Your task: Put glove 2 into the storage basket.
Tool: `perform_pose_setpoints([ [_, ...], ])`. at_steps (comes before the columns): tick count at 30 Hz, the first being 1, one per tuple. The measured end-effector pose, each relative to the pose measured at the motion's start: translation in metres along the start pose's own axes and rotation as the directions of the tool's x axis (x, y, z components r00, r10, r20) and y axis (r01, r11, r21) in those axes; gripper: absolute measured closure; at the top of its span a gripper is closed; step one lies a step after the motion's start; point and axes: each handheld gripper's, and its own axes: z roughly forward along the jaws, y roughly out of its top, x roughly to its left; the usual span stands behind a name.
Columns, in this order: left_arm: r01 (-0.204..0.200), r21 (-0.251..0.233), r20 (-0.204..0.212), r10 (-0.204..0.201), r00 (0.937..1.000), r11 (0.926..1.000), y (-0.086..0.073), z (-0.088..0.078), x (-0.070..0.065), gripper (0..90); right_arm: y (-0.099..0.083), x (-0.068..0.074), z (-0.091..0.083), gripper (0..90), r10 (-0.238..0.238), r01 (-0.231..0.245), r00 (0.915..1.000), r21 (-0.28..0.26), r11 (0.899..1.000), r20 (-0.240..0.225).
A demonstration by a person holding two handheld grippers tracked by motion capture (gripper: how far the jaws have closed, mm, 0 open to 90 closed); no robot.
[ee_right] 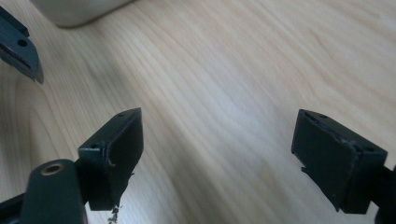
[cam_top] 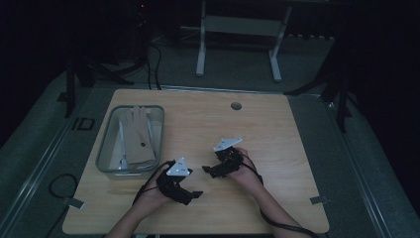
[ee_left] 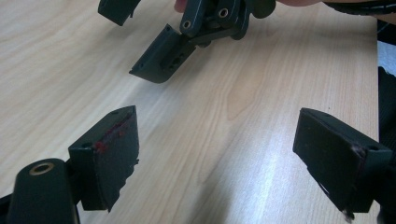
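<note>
Now, both low at bottom centre of the table [cam_top: 277,124]: left gripper [cam_top: 190,194] and right gripper [cam_top: 207,170] gaping wide, holding nothing, tips nearly facing. Seemingly poised to start. Over at left, tray [cam_top: 106,144] with a glove [cam_top: 137,136], untouched.

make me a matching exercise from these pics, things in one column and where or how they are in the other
Things:
1. glove
2. left tongs
3. round hole
4. clear bin

Places or states:
A. in the tabletop near its far edge
B. on the table's left part
C. open over bare wood
D. lying inside the bin

Pairs: 1-D, 2-C, 3-A, 4-B
</note>
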Motion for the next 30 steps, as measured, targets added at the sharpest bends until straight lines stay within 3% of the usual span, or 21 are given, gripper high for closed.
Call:
perform_pose_setpoints([
  [4,-0.01,-0.003,0.02,0.01,0.9997,0.9999,-0.002,0.009,-0.003,14.7,-0.015,-0.001,-0.008,15.2,-0.024,0.025,0.999,-0.028,0.999,0.038],
  [8,-0.005,-0.023,0.062,0.007,0.9981,0.9997,-0.003,0.018,-0.006,14.7,-0.022,-0.001,-0.014,14.5,-0.032,0.034,0.9988,-0.045,0.998,0.038],
  [14,-0.037,-0.018,0.083,0.039,0.9958,0.9991,-0.005,0.03,-0.011,14.7,-0.035,0.001,-0.025,16.1,-0.066,0.07,0.9949,-0.049,0.996,0.077],
  [22,-0.043,-0.031,0.12,0.047,0.9917,0.9986,-0.007,0.034,-0.013,14.7,-0.057,0.0,-0.037,16.0,-0.058,0.064,0.9941,-0.056,0.996,0.091],
  [30,-0.045,-0.042,0.135,0.05,0.9896,0.9981,-0.007,0.037,-0.014,14.7,-0.068,-0.007,-0.044,16.0,-0.012,0.02,0.9943,-0.078,0.997,0.106],
])
